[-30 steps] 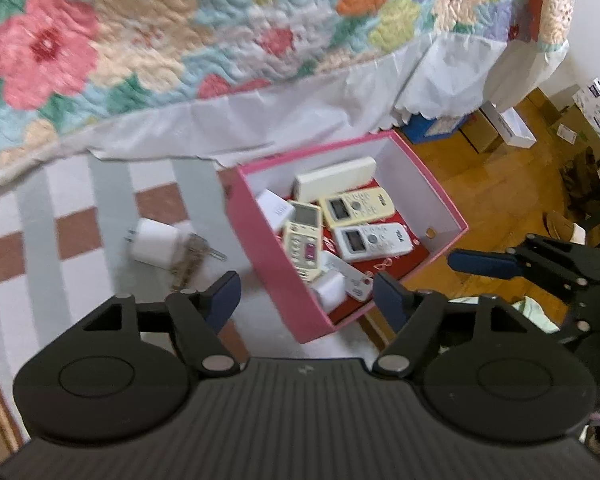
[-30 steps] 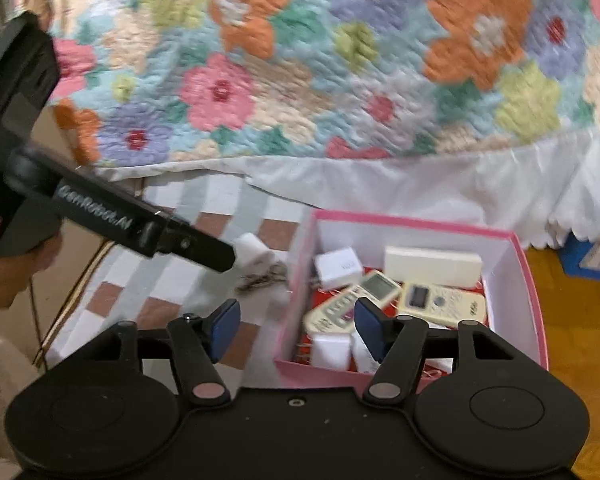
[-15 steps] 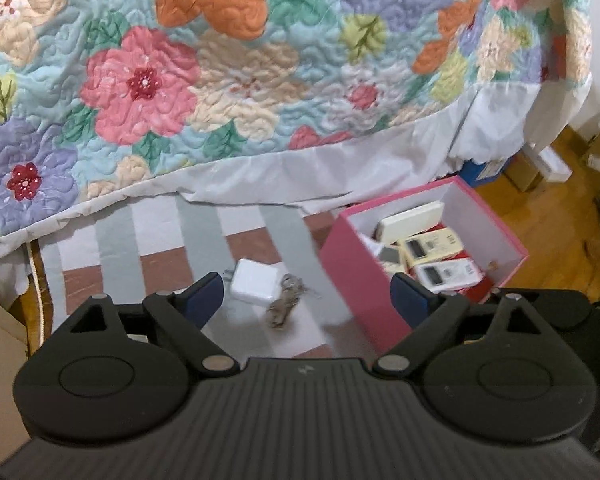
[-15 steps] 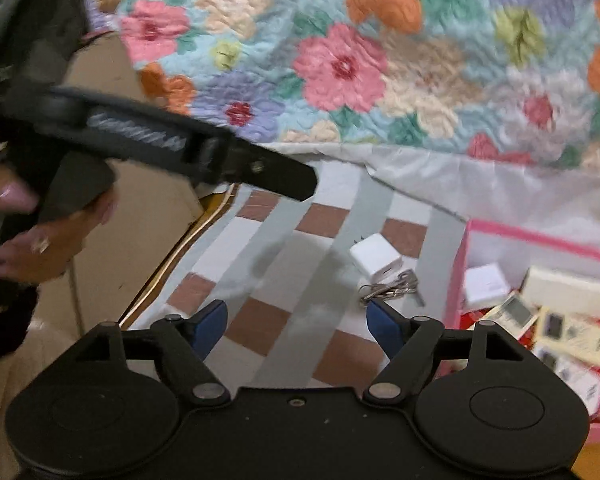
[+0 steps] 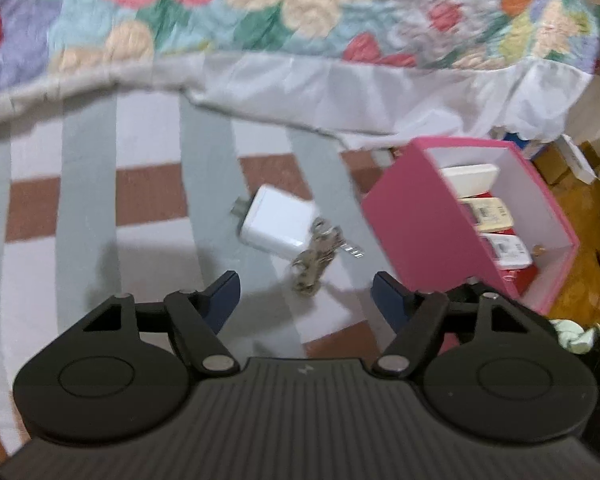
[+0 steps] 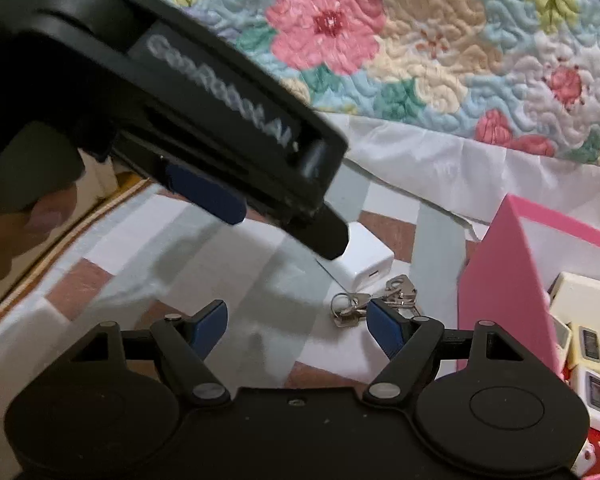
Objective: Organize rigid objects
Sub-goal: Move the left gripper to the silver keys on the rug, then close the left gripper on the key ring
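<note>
On checked rug (image 5: 148,208), white square charger (image 5: 278,226), silver keys (image 5: 316,258) touching.

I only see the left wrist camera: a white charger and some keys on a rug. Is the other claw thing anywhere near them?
Observer: Yes. The right gripper hangs over the rug, open and empty, its jaws just widened; one pad overlaps the keys in its own view.
Operator: Who holds my claw?
Observer: A hand at the picture's left edge holds the left gripper. Its jaws just narrowed a little; they are open, nothing between them.
Operator: Does the charger have a socket?
Observer: Yes, a port shows on the charger face turned toward the right camera.
</note>
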Available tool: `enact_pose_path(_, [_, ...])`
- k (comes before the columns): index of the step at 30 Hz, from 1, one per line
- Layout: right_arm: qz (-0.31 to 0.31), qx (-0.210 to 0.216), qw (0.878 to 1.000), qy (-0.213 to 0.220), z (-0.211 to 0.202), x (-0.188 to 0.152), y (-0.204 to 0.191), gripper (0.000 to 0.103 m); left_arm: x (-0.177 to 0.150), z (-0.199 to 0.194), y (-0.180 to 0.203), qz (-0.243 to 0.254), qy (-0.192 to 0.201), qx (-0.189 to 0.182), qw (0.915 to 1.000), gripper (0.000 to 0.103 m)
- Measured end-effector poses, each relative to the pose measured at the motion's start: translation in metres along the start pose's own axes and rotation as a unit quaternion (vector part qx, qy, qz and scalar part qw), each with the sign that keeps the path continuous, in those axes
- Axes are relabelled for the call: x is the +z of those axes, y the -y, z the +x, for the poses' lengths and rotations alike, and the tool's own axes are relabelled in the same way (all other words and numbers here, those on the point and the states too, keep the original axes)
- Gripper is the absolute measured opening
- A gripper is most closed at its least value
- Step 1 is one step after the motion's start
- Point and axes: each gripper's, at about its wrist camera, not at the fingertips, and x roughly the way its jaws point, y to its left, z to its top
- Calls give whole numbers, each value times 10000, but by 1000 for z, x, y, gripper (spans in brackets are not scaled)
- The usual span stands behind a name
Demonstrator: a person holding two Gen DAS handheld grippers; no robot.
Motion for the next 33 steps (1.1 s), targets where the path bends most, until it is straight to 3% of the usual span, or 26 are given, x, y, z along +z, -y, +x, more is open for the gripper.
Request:
enact_pose_path(4, [260, -142, 9995, -120, 17, -7, 8, 81, -9, 31, -20, -319, -104, 54, 9994, 73])
enact_pose_path(9, [246, -271, 9989, -299, 45, -14, 14, 76, -11, 48, -27, -478, 24, -144, 9987, 65])
enact_pose_path(14, [666, -193, 9972, -287, 61, -18, 24, 63, -13, 68, -27, -565, 104, -434, 9974, 33])
enact_pose_path(17, [669, -213, 9972, -248, 64, -17, 28, 54, -13, 81, -26, -561, 46, -450, 9974, 25])
enact_pose_path(19, [671, -212, 9972, -263, 65, -17, 29, 38, -13, 84, -26, -545, 180, -417, 9975, 23])
enact_pose_path(21, [631, -177, 9974, -304, 64, -16, 30, 37, -12, 86, -27, -626, 205, -427, 9969, 21])
enact_pose_path(23, [705, -158, 9969, -313, 63, -16, 31, 37, -12, 89, -28, -661, 49, -621, 9959, 9])
enact_pose_path(27, [710, -167, 9967, -365, 59, -18, 31, 37, -15, 89, -29, -899, -130, -698, 9934, 8])
enact_pose_path(29, [809, -62, 9959, -407, 54, -21, 33, 37, -15, 87, -36, -1276, -298, -929, 9870, 5])
enact_pose_path(31, [818, 107, 9956, -450, 48, -23, 32, 38, -19, 91, -44, -1814, -667, -1514, 9694, 3])
enact_pose_path(32, [820, 90, 9954, -495, 48, -24, 30, 38, -22, 92, -46, -2041, -792, -1507, 9640, 3])
enact_pose_path(33, [807, 91, 9955, -496, 46, -26, 28, 38, -23, 91, -45, -2045, -819, -1489, 9640, 3])
